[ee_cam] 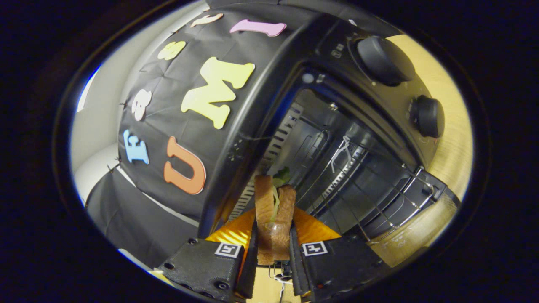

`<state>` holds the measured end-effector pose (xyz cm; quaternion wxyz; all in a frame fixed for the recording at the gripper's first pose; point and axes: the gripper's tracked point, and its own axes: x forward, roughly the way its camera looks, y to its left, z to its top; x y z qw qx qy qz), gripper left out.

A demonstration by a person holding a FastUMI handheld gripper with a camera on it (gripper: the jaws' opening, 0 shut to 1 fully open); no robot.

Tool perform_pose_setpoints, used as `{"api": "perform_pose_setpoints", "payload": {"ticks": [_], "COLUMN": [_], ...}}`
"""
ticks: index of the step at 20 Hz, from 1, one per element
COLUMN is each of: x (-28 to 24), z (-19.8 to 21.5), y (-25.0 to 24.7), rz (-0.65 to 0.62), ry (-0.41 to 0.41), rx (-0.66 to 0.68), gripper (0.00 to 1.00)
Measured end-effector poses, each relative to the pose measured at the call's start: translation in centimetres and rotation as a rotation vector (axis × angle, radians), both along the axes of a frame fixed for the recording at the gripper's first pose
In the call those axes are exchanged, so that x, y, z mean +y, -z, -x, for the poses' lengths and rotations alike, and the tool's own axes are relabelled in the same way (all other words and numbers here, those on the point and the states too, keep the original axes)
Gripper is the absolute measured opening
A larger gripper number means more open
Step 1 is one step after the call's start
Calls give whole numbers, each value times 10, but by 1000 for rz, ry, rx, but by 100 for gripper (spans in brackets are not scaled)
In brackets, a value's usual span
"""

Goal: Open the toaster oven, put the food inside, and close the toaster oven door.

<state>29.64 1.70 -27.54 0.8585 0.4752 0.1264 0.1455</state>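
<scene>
My gripper [273, 240] is shut on a sandwich [274, 210], two slices of brown bread with green filling between them, held on edge between both fingers. The view is strongly tilted. Just beyond the sandwich gapes the black toaster oven [337, 139], its door [421, 235] folded down and open. Inside, a wire rack [370, 185] spans the dark cavity, and vent slots line the inner side wall. The sandwich's far end reaches the mouth of the cavity, above the rack's near end. Two black knobs [383, 59] sit on the oven's control panel beside the opening.
The oven stands on a light wooden table [452, 126]. The black cloth booth wall [177, 126] hangs beside and behind the oven. Orange parts of the gripper body [311, 229] flank the sandwich near the fingers.
</scene>
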Motion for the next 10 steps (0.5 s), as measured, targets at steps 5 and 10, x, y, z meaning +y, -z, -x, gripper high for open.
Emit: {"api": "perform_pose_setpoints", "payload": {"ticks": [5,10], "x": [-7,-7], "z": [1,9], "y": [12,20], "rz": [103,348], "ry": [37,64], "rx": [36,68], "gripper": [58,89]}}
